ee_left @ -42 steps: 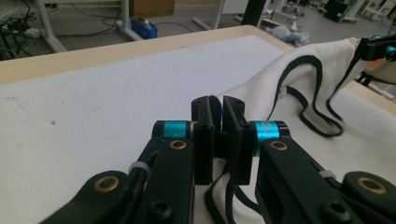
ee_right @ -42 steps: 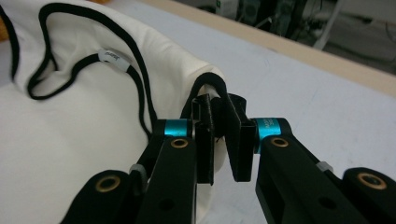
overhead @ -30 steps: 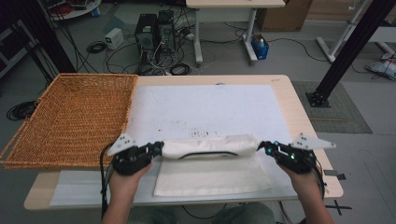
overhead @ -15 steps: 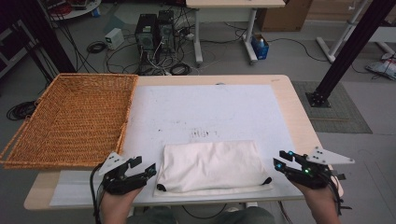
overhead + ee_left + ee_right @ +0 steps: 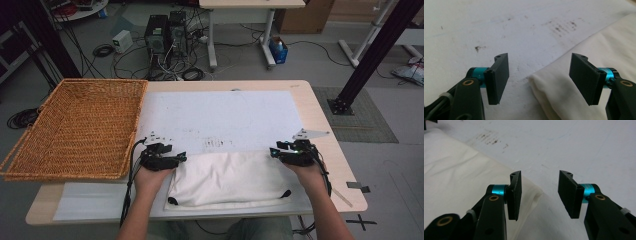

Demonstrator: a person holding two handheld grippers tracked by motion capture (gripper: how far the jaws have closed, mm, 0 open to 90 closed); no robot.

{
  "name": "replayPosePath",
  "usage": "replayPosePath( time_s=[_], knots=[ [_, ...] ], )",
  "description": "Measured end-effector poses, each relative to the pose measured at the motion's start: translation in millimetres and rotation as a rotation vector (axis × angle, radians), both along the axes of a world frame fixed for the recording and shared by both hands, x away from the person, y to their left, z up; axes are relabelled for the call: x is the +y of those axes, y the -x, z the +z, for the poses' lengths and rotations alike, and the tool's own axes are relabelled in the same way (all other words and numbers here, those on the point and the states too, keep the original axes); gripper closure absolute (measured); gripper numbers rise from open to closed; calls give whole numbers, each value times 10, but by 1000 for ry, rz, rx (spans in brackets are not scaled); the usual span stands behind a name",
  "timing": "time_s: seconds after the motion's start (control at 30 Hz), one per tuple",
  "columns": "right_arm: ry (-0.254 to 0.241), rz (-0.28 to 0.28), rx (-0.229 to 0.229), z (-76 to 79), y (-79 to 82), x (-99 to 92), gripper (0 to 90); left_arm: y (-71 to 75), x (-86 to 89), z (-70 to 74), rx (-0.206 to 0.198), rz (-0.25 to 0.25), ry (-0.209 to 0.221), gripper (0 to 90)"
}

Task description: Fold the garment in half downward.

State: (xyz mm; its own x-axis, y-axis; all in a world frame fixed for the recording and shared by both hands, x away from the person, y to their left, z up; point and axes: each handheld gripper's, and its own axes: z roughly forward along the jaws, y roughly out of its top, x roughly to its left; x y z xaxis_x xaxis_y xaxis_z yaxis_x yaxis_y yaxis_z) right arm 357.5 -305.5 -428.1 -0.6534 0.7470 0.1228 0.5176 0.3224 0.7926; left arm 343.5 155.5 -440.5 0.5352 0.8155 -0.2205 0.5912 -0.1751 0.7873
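- Far left on the table [image 5: 320,107], the big wicker basket [image 5: 80,125] sits with its near rim just beside the person's left hand [image 5: 150,176].
- Next along, the left gripper [image 5: 176,159] is down at the far left corner of the folded white cloth [image 5: 227,177], low over the white mat [image 5: 220,115].
- In the left gripper view the left gripper [image 5: 540,77] has its jaws standing wide, having just been opening; the cloth [image 5: 574,82] pokes its corner into the gap, and neither pad presses on it.
- Middle of the table now: the cloth lies flat on the near part of the mat, close to the table's front edge, with small dark loops at its two near corners.
- Smudgy dark marks on the mat sit just beyond the cloth's far edge.
- Over to the right, the right gripper [image 5: 274,151] is at the cloth's far right corner, the right hand [image 5: 309,172] behind it.
- In the right gripper view the right gripper [image 5: 539,192] shows a clear gap between its jaws, which have just been opening; the cloth [image 5: 461,182] has its edge running under the left-hand jaw there, and nothing is gripped.
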Motion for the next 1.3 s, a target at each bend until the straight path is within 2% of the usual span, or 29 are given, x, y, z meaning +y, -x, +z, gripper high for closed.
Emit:
replayPosePath(
  time_s=[0.03,0.07,0.1,0.13,0.17,0.2,0.23,0.27,0.3,0.4,0.5,0.6,0.63,0.67,0.7,0.73,0.8,0.87,0.97,1.0,1.07,1.1,1.13,1.17,1.2,1.23,1.27,1.3],
  knots=[
    [24,17,27,-41,-43,37,541,-20,-11,-40,26,6,-25,329],
    [56,36,73,-100,-82,75,541,-26,-26,-79,48,-6,-48,384],
    [80,42,111,-146,-105,98,542,-7,-44,-98,28,-6,-67,457],
    [84,51,120,-176,-110,104,558,26,-57,-101,-8,2,-112,503],
    [75,48,99,-182,-83,91,679,42,-60,-103,-27,-5,-142,598],
    [51,71,113,-190,-64,79,752,39,-48,-103,-22,-25,-129,687],
    [50,78,109,-197,-54,79,790,30,-34,-109,-7,-51,-100,776],
    [49,85,103,-196,-32,84,856,26,-36,-110,-9,-58,-100,834],
    [61,87,95,-192,-23,94,870,18,-34,-103,-12,-67,-108,852],
    [69,76,75,-177,-37,90,880,-19,-20,-89,-39,-44,-97,862],
    [55,41,54,-161,-59,54,881,-84,3,-69,-57,-24,-93,862],
    [41,25,46,-144,-84,25,878,-166,32,-43,-73,-18,-71,861],
    [42,20,45,-149,-90,20,826,-179,39,-45,-70,-20,-48,855],
    [31,21,50,-151,-100,6,717,-181,55,-43,-61,-28,-30,825],
    [-10,38,74,-142,-107,-16,668,-176,61,-39,-61,-26,-23,735],
    [-16,48,72,-126,-105,-27,638,-169,75,-31,-56,-33,-13,646],
    [-37,89,58,-65,-111,-52,550,-137,98,-18,-57,-62,20,575],
    [-21,104,58,8,-116,-48,529,-110,116,-9,-51,-73,34,487],
    [22,130,36,62,-133,-19,520,-105,132,-30,-34,-71,30,469],
    [19,139,38,51,-155,-16,519,-119,139,-46,-24,-69,24,468],
    [41,130,76,-20,-228,-5,511,-151,132,-96,13,-61,10,469],
    [48,126,106,-67,-267,2,511,-162,118,-125,30,-68,-3,472],
    [51,135,141,-115,-301,16,525,-154,101,-125,18,-57,-21,473],
    [68,148,167,-159,-320,44,568,-149,95,-119,12,-69,-31,531],
    [84,150,132,-156,-306,57,697,-149,80,-120,10,-92,-21,681],
    [58,194,145,-153,-321,55,767,-146,57,-110,-17,-88,-52,770],
    [67,194,138,-144,-322,69,843,-160,45,-101,-40,-90,-68,858],
    [77,192,110,-130,-324,73,871,-188,45,-91,-45,-78,-61,867]
  ],
)
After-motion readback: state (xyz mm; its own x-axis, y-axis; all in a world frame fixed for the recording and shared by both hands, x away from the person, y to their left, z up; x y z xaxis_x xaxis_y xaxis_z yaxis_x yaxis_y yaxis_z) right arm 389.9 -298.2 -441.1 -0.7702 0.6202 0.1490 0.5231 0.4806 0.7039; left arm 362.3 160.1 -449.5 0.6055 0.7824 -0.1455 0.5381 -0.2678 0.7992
